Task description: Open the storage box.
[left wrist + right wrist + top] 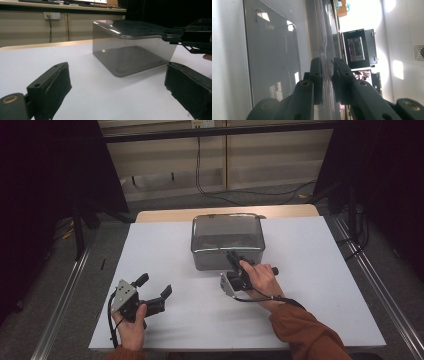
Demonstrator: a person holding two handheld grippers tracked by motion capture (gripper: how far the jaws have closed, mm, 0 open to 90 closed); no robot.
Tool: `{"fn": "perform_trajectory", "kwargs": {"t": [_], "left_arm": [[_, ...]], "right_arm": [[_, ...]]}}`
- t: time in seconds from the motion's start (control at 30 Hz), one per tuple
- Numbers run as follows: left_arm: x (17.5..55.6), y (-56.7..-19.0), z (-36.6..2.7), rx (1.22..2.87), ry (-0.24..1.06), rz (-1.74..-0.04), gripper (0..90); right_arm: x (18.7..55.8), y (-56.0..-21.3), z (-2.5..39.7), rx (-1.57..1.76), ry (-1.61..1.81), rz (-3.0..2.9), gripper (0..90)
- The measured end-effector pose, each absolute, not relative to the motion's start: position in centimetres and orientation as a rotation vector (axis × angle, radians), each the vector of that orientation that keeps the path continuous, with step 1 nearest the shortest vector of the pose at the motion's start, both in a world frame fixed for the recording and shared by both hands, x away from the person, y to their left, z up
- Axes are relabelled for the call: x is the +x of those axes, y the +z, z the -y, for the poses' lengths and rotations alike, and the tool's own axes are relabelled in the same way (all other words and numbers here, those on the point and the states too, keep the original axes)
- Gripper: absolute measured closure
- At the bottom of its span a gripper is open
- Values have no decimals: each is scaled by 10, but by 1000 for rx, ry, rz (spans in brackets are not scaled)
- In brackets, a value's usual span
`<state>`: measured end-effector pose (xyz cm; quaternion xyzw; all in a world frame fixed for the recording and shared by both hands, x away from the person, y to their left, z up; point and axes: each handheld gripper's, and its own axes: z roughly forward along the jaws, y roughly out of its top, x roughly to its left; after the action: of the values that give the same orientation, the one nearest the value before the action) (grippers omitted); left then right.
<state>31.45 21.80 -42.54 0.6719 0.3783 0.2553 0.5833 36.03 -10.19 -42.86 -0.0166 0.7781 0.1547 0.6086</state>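
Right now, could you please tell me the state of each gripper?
Left gripper: open, holding nothing, resting apart from the box.
Right gripper: fingers closed on the near rim of the grey plastic box's lid.

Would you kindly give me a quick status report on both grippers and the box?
Right gripper shut on lid rim of grey translucent box. Left gripper open, idle on white table, apart from box. Nothing in the way.
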Motion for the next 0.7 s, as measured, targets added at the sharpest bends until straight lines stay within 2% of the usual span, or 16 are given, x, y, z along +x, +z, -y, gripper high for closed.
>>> {"fn": "perform_trajectory", "kwargs": {"t": [0.33, 0.7], "left_arm": [[319, -418, -212, 1524, 623, -854, 32], [334, -417, -198, 1580, 593, -822, 23]], "right_arm": [[361, -424, 103, -24, 380, -1796, 791], [362, -418, 103, -23, 389, -1782, 797]]}}
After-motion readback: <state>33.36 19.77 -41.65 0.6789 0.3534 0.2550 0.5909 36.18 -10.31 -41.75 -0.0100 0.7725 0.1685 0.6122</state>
